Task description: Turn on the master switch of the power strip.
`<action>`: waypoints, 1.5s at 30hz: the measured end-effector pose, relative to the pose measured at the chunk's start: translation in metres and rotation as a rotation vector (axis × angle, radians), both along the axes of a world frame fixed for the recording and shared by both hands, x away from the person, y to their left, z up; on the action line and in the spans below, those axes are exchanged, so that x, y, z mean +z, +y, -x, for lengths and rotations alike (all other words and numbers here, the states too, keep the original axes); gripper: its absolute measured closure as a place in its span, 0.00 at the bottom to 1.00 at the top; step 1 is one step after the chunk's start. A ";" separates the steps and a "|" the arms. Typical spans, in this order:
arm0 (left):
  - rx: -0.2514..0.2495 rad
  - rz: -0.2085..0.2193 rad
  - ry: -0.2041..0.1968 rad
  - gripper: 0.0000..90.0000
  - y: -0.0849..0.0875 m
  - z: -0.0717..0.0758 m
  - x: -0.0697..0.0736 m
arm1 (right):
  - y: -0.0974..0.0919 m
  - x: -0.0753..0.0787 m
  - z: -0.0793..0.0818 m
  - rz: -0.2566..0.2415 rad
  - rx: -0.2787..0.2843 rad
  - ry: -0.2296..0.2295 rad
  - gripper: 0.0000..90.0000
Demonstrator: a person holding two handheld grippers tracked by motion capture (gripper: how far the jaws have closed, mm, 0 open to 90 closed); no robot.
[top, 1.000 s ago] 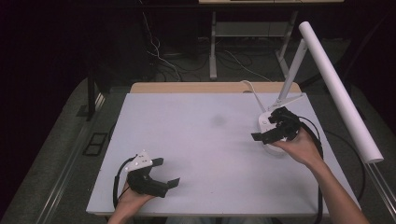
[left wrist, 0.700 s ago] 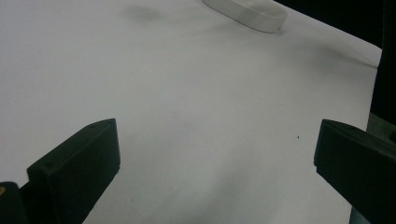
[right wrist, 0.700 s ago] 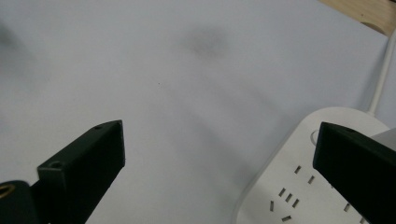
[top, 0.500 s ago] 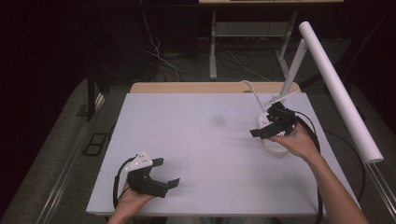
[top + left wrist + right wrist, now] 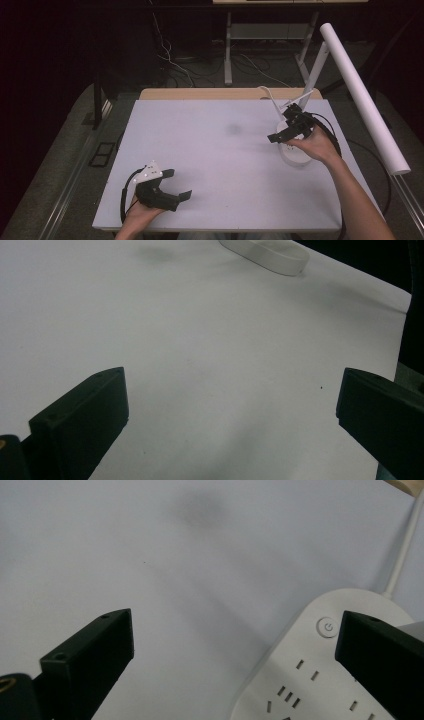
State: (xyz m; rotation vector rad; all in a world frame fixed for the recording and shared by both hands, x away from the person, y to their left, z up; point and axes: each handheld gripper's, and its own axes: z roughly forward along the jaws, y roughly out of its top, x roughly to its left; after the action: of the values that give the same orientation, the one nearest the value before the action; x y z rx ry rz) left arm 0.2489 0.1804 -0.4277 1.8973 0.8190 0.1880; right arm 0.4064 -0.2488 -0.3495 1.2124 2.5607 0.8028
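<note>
In the high view a white table [image 5: 220,160] takes up the middle of the frame, with dark floor around it and a tan edge along its far side. The left gripper [image 5: 177,184] sits at the lower left, held in a hand [image 5: 141,212] that comes in from the bottom edge; its jaws stand apart and point toward the right of the frame, with nothing between them. A black cable [image 5: 124,197] loops beside it. At the right of the frame the right gripper [image 5: 284,134] is held by the other hand [image 5: 316,145], its jaws pointing left. It hangs over a white power strip [image 5: 295,155] that lies on the table just under that hand. A white cord [image 5: 267,95] runs from the strip toward the table's far edge. A long white tube [image 5: 362,95] slants down the right side of the frame, and a white stand [image 5: 315,70] rises behind the strip.

In the left gripper view the two black jaws rise from the lower corners, wide apart, over bare table. The strip [image 5: 265,252] shows as a low white rim at the top of the frame, well apart from the jaws.

In the right gripper view the jaws are again spread wide and hold nothing. The strip [image 5: 320,675] fills the lower right, with a round power button [image 5: 326,627] and rows of socket slots [image 5: 287,695]. The right jaw seems to be above the strip's edge, though contact cannot be judged. The cord [image 5: 402,555] leaves toward the upper right.
</note>
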 end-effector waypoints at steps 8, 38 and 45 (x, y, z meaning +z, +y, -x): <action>0.000 0.005 -0.001 0.00 0.001 -0.001 0.000 | 0.003 0.007 -0.007 0.070 -0.040 -0.033 0.27; 0.001 0.002 -0.001 0.00 0.003 -0.001 0.000 | 0.004 0.002 -0.037 0.231 -0.067 -0.050 0.99; -0.001 -0.001 -0.001 0.00 0.003 -0.001 0.000 | 0.005 -0.006 -0.044 0.246 -0.081 -0.044 0.99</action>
State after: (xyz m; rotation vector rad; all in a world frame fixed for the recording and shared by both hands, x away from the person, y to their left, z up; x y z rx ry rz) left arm 0.2500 0.1832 -0.4276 1.8978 0.8176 0.1892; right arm 0.4501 -0.2442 -0.3558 1.1968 2.4685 0.4746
